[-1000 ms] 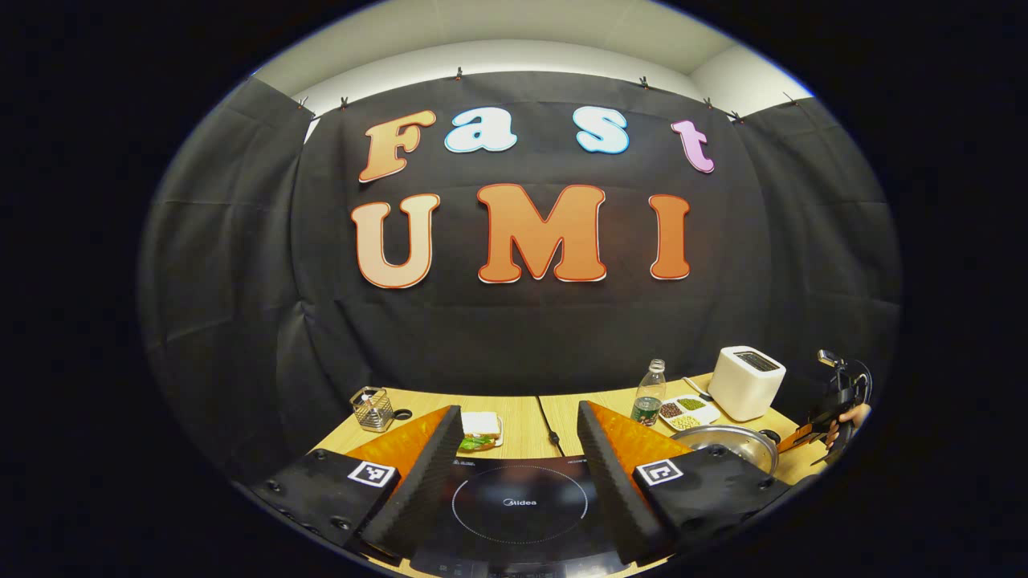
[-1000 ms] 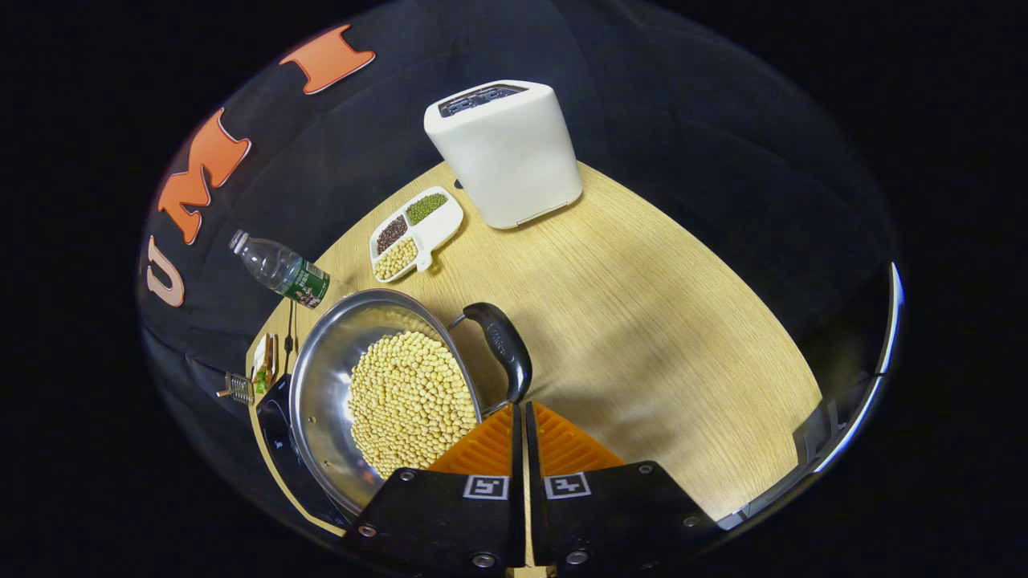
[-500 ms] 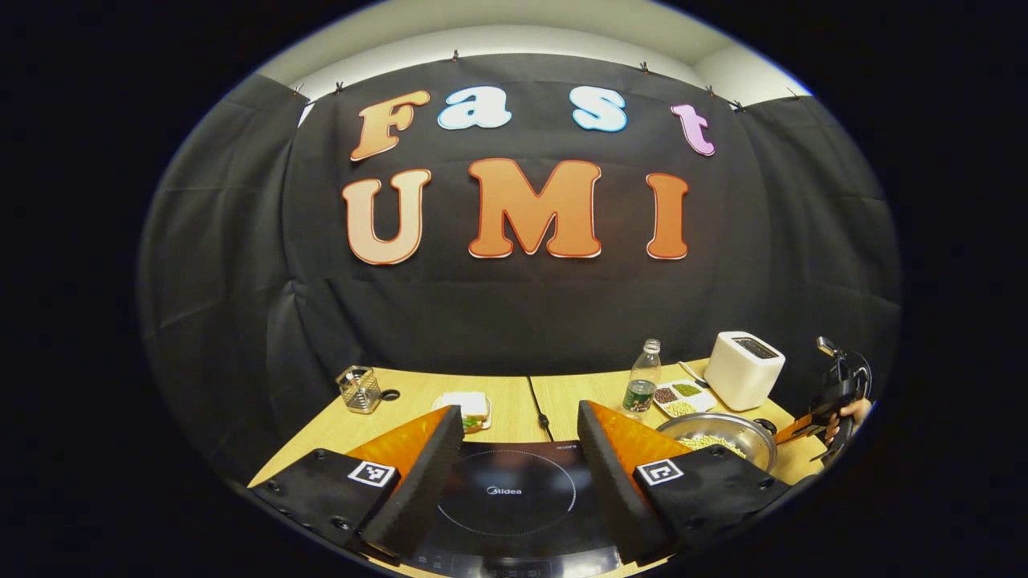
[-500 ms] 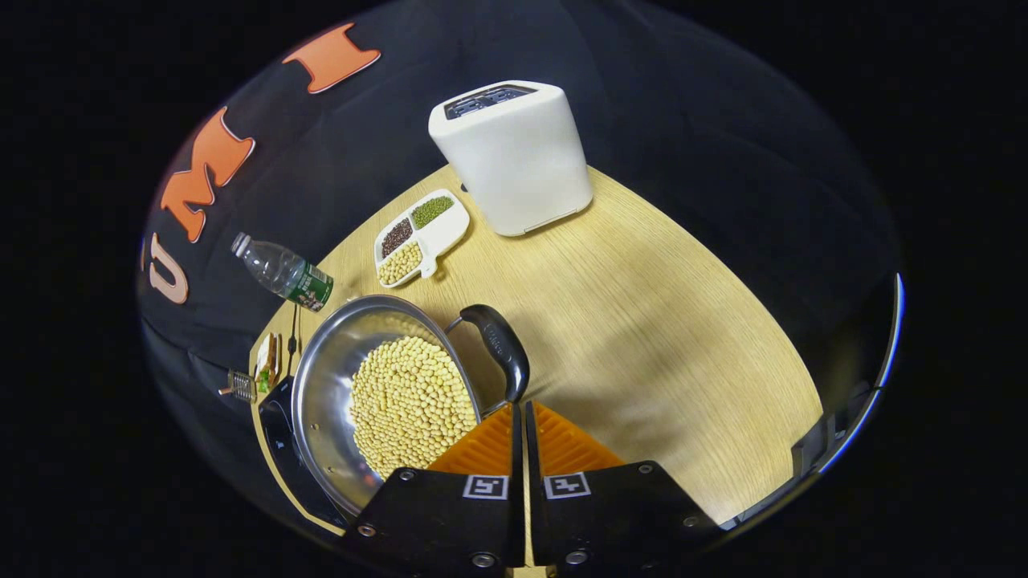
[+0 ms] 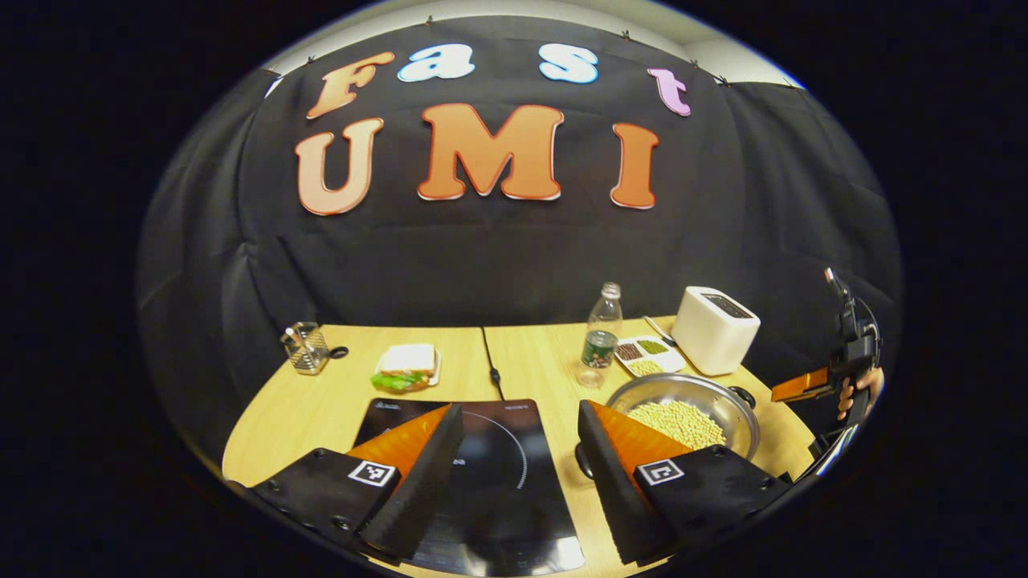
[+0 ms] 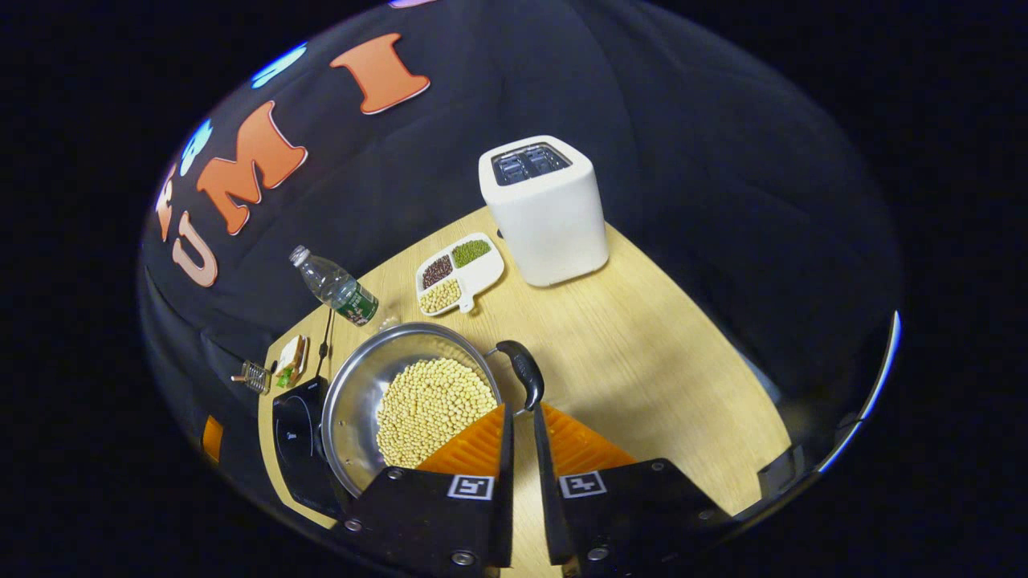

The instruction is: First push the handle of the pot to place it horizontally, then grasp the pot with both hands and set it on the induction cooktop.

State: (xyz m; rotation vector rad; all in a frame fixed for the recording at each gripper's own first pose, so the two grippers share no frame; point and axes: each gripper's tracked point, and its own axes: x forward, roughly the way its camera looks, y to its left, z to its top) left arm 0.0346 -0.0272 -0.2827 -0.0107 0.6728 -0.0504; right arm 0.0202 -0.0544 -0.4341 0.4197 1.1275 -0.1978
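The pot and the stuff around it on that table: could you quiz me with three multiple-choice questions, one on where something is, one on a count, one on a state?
1. Where does the pot stand?
A. on the table beside the induction cooktop
B. on the cooktop
C. on the toaster

2. How many compartments does the white dish have?
A. two
B. three
C. five

3. How are the left gripper's fingers?
A. pressed together
B. clamped on the bottle
C. spread wide apart

Answers:
1 A: bare wood lies under it, the cooktop's glass alongside.
2 B: dark, green and pale fillings sit in separate sections.
3 C: the cooktop shows in the broad gap between them.
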